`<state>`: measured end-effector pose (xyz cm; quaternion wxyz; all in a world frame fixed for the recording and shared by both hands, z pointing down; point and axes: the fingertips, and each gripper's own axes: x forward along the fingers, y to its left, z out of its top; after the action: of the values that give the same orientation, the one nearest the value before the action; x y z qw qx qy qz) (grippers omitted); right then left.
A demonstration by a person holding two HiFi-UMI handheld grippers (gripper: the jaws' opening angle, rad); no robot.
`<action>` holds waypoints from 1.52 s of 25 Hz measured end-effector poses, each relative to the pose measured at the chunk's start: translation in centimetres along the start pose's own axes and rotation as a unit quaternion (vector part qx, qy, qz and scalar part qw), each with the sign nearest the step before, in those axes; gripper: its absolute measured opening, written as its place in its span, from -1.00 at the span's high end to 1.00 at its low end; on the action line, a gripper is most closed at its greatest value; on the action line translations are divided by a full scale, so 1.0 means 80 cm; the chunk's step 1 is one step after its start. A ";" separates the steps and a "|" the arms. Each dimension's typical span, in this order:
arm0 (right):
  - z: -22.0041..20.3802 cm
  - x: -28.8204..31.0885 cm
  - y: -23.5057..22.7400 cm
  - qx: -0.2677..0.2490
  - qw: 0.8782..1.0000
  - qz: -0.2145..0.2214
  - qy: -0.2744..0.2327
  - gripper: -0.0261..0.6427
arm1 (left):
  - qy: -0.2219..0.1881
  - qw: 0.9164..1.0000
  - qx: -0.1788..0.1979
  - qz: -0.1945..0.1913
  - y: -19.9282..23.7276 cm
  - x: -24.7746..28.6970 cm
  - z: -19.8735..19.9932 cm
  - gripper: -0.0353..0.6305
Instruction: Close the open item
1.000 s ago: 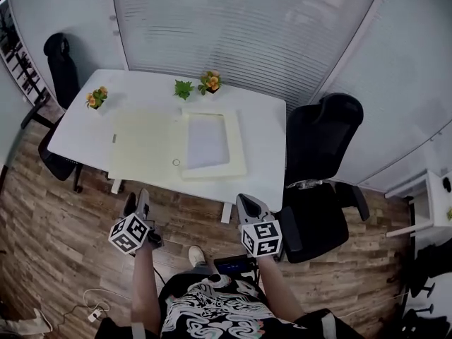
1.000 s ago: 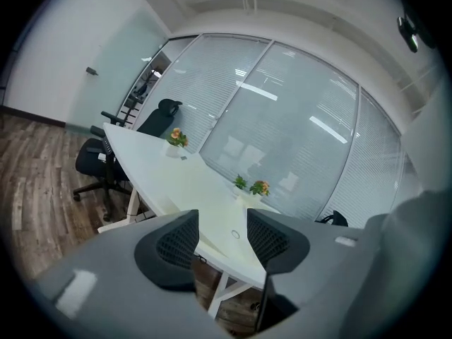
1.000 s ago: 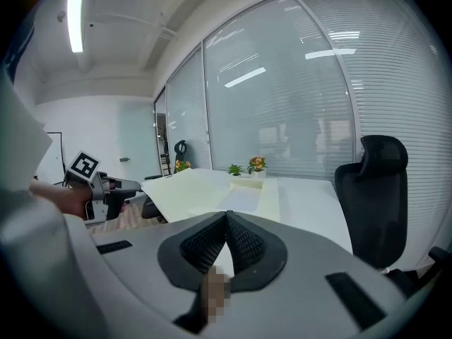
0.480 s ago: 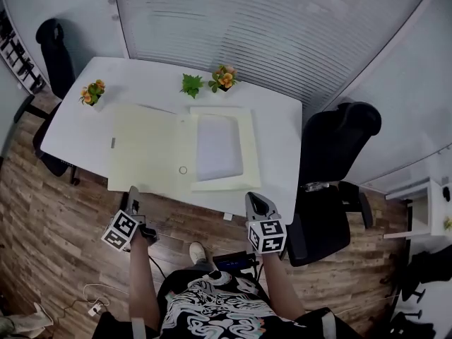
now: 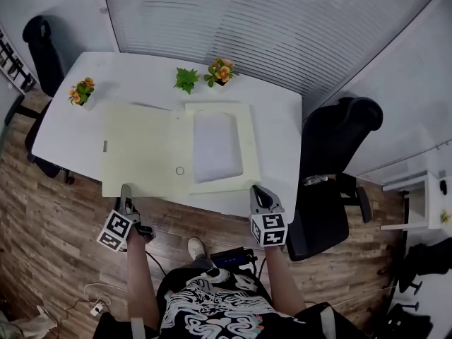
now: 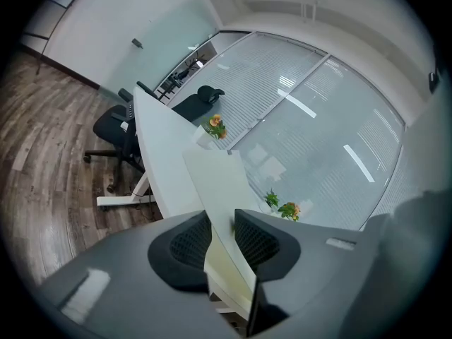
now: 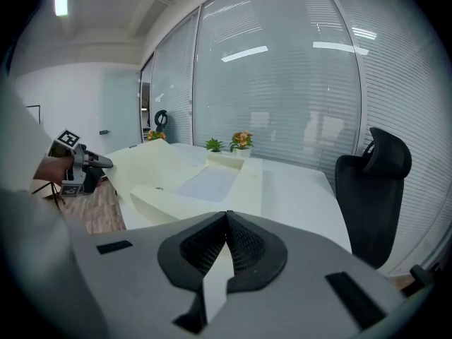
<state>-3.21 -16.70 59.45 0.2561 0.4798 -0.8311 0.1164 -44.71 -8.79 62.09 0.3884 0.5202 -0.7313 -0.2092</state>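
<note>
A big pale-yellow box folder (image 5: 176, 147) lies open on the white table (image 5: 279, 129). Its flat lid (image 5: 138, 150) is spread to the left, and its tray with white paper (image 5: 215, 147) sits to the right. My left gripper (image 5: 126, 191) is at the lid's near left edge. In the left gripper view the lid (image 6: 212, 182) runs between the jaws of that gripper (image 6: 222, 232), which are closing and do not visibly press on it. My right gripper (image 5: 258, 191) hovers at the table's near edge by the tray's corner. It is shut and empty (image 7: 226, 221).
Three small potted plants (image 5: 80, 91) (image 5: 186, 79) (image 5: 222, 70) stand along the table's far side. A black office chair (image 5: 339, 161) sits right of the table, another (image 5: 39, 41) at the far left. Glass walls with blinds run behind. The floor is wood.
Both grippers have moved forward from over the floor to the table's near edge. The left gripper's jaws have come around the lid's edge. The folder has not moved.
</note>
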 end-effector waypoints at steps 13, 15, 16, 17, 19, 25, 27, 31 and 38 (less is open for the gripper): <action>-0.011 0.017 -0.013 -0.096 0.995 -0.026 0.001 0.92 | 0.010 1.000 -0.017 -0.015 0.004 0.003 -0.001 0.76; -0.011 0.016 -0.012 -0.095 0.995 -0.022 -0.010 0.92 | 0.011 1.000 -0.017 -0.017 0.004 0.003 0.000 0.76; -0.011 0.016 -0.013 -0.084 0.996 -0.019 -0.017 0.92 | 0.011 1.000 -0.016 -0.018 0.004 0.003 0.000 0.77; -0.011 0.017 -0.014 -0.066 0.997 -0.014 -0.024 0.92 | 0.011 1.000 -0.016 -0.018 0.004 0.003 0.000 0.77; -0.012 0.018 -0.016 -0.030 0.999 -0.005 -0.032 0.92 | 0.010 1.000 -0.014 -0.017 0.004 0.004 0.000 0.78; -0.013 0.019 -0.017 -0.007 0.999 0.022 -0.024 0.92 | 0.007 1.000 -0.004 -0.018 -0.006 -0.001 0.003 0.81; -0.013 0.019 -0.017 -0.009 0.999 0.029 -0.023 0.92 | 0.006 1.000 0.005 -0.018 -0.011 -0.002 0.004 0.82; -0.014 0.021 -0.016 -0.017 0.999 0.039 -0.022 0.92 | -0.001 1.000 0.020 -0.015 -0.020 -0.003 0.007 0.84; -0.013 0.021 -0.017 -0.010 0.998 0.050 -0.024 0.92 | -0.015 0.999 0.037 -0.016 -0.046 -0.010 0.012 0.86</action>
<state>-2.37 -18.18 61.10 0.2350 0.4373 -0.8612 0.1093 -43.13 -9.53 58.62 0.3544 0.5428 -0.7359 -0.1955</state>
